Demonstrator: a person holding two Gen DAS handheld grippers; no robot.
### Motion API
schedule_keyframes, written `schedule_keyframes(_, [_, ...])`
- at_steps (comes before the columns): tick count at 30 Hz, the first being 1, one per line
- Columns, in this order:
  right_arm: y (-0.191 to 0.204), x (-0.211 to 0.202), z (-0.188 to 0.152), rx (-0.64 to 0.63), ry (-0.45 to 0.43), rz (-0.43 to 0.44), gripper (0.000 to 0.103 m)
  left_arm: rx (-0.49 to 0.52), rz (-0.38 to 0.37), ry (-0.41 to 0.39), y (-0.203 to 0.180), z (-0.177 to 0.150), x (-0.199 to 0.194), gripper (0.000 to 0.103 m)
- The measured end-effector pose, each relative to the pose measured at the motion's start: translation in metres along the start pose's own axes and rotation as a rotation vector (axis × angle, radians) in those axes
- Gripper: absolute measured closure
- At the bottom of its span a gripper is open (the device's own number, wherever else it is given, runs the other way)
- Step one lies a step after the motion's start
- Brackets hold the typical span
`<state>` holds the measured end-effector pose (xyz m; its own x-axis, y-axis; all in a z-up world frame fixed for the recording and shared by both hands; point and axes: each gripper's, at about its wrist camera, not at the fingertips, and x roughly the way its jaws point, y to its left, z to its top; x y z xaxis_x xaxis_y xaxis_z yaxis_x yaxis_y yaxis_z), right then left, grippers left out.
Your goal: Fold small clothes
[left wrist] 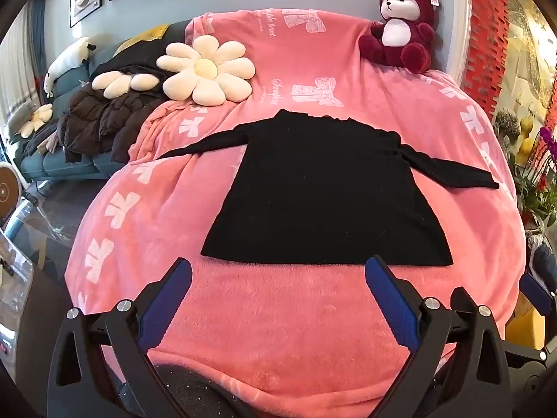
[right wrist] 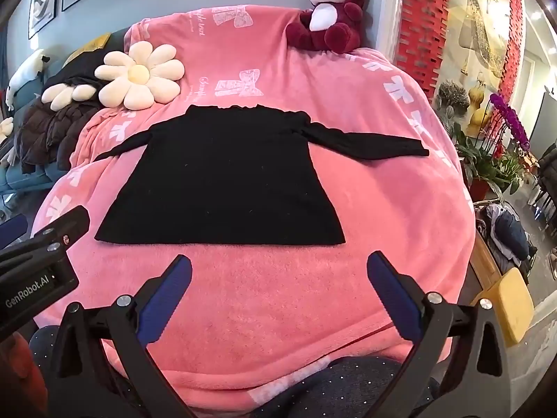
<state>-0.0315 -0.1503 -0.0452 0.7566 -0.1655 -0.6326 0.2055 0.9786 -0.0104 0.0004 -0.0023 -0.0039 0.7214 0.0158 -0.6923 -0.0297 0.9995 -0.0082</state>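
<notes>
A small black long-sleeved top [left wrist: 323, 188] lies flat on a pink blanket [left wrist: 278, 313], hem toward me, both sleeves spread out sideways. It also shows in the right wrist view [right wrist: 222, 181]. My left gripper [left wrist: 278, 268] is open and empty, just short of the hem, above the blanket. My right gripper [right wrist: 278, 268] is open and empty, a little short of the hem's right half. The left gripper's body [right wrist: 38, 244] shows at the left edge of the right wrist view.
A flower cushion [left wrist: 205, 69] and a dark red plush bear [left wrist: 400, 31] sit at the back of the blanket. A dark jacket [left wrist: 104, 122] lies on the sofa to the left. Potted plants [right wrist: 487, 153] and a yellow stool [right wrist: 508, 303] stand to the right.
</notes>
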Motion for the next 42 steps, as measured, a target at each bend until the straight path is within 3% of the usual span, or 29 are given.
schedule_keyframes(42, [0.005, 0.001, -0.005, 0.006, 0.018, -0.005, 0.005, 0.018, 0.001, 0.014, -0.001, -0.011, 0.008, 0.006])
